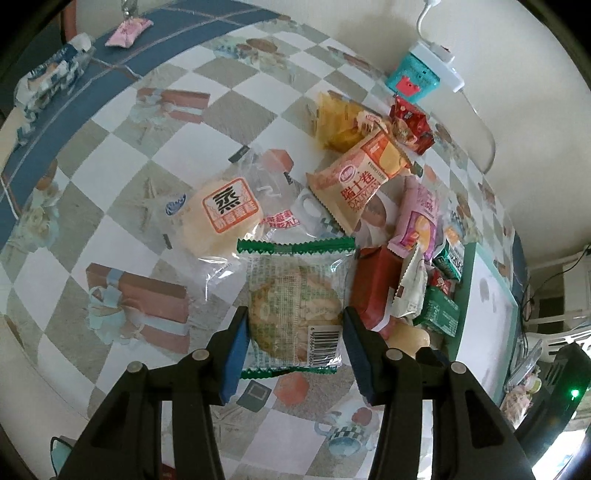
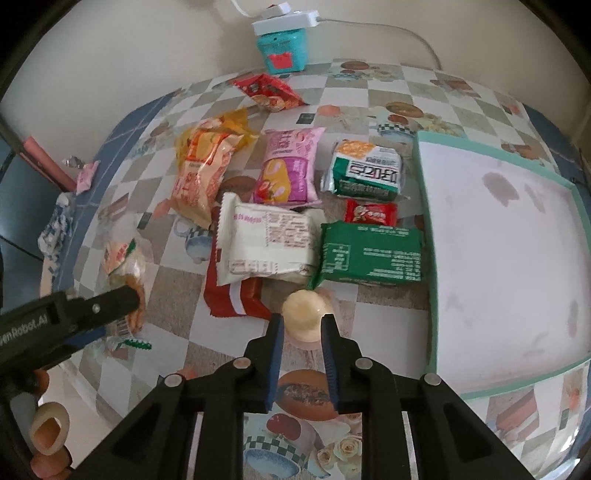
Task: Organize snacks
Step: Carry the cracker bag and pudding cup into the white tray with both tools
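My left gripper (image 1: 295, 325) is shut on a green-edged clear cracker packet (image 1: 295, 295), one pad on each side; the same packet (image 2: 123, 266) shows in the right wrist view under the left gripper. My right gripper (image 2: 302, 325) is shut on a pale yellow jelly cup (image 2: 303, 310) near the table's front. A teal-rimmed white tray (image 2: 436, 258) lies to its right. Behind the cup lie a white packet (image 2: 266, 240), a green packet (image 2: 371, 254), a pink bag (image 2: 290, 170) and an orange bag (image 2: 201, 170).
A steamed cake packet (image 1: 221, 214), an orange roll bag (image 1: 358, 181) and a red packet (image 1: 373, 288) lie around the left gripper. A teal box (image 2: 282, 50) with a white power strip (image 2: 288, 18) stands by the wall. A pink sachet (image 1: 127, 31) lies at the far edge.
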### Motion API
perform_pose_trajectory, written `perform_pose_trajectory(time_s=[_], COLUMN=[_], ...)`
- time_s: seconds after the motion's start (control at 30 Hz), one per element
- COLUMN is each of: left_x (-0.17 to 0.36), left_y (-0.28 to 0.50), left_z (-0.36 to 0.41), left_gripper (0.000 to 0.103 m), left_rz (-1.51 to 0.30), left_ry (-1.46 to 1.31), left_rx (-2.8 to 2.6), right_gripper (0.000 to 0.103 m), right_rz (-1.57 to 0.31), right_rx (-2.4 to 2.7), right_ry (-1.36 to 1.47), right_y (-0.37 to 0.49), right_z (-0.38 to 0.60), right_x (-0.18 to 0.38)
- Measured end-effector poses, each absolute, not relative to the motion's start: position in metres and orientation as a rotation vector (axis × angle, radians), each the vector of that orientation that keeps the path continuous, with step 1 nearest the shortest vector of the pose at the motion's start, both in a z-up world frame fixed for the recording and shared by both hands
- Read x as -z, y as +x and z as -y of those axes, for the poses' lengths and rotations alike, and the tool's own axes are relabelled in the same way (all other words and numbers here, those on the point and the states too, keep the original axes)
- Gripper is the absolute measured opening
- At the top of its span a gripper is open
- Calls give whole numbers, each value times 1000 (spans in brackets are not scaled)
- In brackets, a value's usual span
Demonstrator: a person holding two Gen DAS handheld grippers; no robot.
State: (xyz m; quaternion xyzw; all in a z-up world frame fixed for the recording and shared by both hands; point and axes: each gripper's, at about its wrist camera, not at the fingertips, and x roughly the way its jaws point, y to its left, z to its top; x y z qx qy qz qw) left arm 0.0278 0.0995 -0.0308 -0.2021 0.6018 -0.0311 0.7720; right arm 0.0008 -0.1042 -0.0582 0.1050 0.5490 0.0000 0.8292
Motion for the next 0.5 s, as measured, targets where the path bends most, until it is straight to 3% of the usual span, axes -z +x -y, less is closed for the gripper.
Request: perform_pose_trajectory(time_s=[0.27, 0.4, 0.5], left_x=[31, 33, 35], left_y=[32, 34, 33], left_z=[-93, -94, -96], left_gripper=[52, 52, 52], left_rz=[-1287, -1287, -1295], left_ry=[-402, -383, -377], left_rx=[37, 11, 4], right_gripper=[23, 41, 43], right_rz=[-1171, -1189, -1193], right_rx=[-50, -44, -42], right_ry=[299, 297, 300], right_y=[-1, 1, 4], right_z=[114, 111, 111], right_x=[61, 67, 72])
